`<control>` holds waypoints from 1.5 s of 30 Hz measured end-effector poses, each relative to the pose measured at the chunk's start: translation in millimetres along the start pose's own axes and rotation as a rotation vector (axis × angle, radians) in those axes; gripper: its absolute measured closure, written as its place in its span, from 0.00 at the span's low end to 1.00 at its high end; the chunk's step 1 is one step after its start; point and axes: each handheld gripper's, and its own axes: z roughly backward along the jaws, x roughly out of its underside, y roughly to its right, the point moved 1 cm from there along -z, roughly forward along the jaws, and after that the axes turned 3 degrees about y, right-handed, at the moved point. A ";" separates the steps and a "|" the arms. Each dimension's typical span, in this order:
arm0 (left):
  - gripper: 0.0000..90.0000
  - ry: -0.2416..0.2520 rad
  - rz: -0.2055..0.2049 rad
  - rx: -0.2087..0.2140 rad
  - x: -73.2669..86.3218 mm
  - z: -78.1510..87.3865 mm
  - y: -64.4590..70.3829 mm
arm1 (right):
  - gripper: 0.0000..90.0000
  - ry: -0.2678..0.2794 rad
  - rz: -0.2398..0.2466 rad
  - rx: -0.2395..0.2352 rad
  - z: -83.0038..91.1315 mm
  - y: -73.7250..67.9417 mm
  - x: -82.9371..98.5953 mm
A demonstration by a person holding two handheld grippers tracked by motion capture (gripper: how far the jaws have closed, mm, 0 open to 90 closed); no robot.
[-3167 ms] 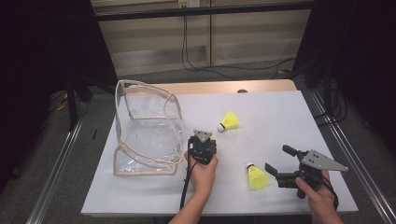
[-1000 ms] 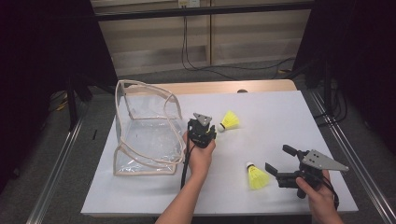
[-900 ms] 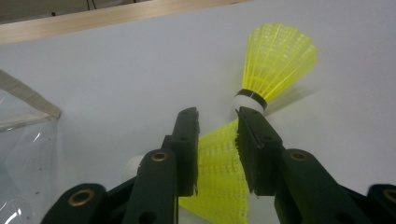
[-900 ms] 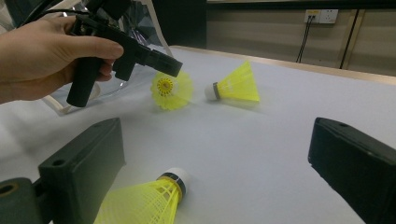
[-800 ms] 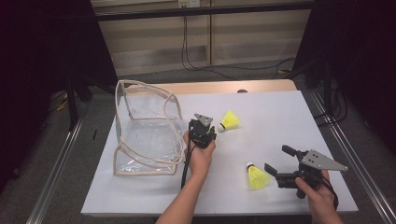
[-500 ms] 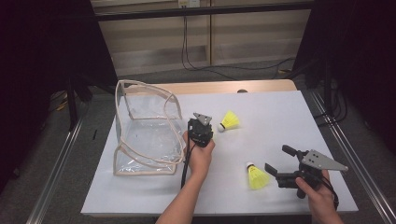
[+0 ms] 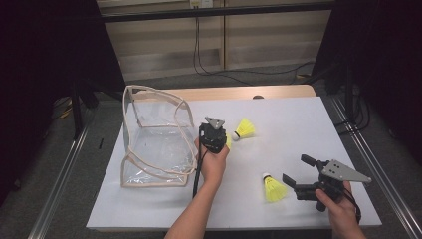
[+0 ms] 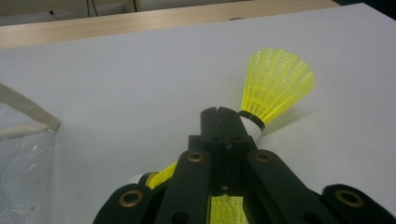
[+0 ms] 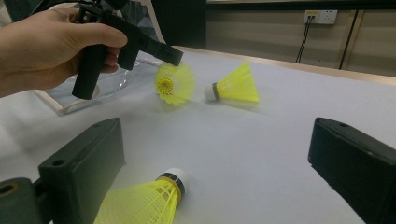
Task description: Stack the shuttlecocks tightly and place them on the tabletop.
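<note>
lying nearest on the bench [image 7: 308,119], one shuttlecock [image 7: 273,188] waits between the released right tongs [image 7: 296,172], the left tongs [image 8: 223,122] clench a second shuttlecock [image 9: 174,83], a third shuttlecock [image 7: 244,129] rests beyond, and the clear bag [image 7: 157,139] holds none yet.

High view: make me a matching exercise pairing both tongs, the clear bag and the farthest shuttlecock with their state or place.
Things:
1. left tongs
2. right tongs
3. clear bag
4. far shuttlecock

States or places:
A. open
B. shut on the held shuttlecock
C. lying free at mid table
D. standing at the table's left side

Pairs: 1-B, 2-A, 3-D, 4-C
</note>
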 end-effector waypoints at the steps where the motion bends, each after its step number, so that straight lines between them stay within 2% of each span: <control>1: 1.00 0.000 0.001 0.002 -0.8 -0.5 -0.1 | 0.03 0.001 -0.001 0.001 -0.1 0.2 0.0; 5: 1.00 0.005 0.029 0.012 -1.1 -3.1 -0.6 | 0.03 0.001 0.003 0.001 -0.2 1.0 0.2; 19: 1.00 -0.005 0.027 0.028 0.1 -13.6 6.3 | 0.03 0.000 0.004 -0.003 -0.1 0.1 -0.1; 28: 1.00 0.005 0.022 0.027 -9.1 -13.2 8.3 | 0.03 -0.001 0.005 -0.003 -0.3 0.3 -0.2; 36: 0.99 0.002 0.035 0.029 -9.9 -16.0 7.8 | 0.03 0.001 0.003 -0.002 0.3 0.5 -0.3; 45: 0.97 -0.002 0.027 0.041 -9.1 -18.2 9.3 | 0.03 -0.001 0.005 -0.003 -0.2 0.2 -0.2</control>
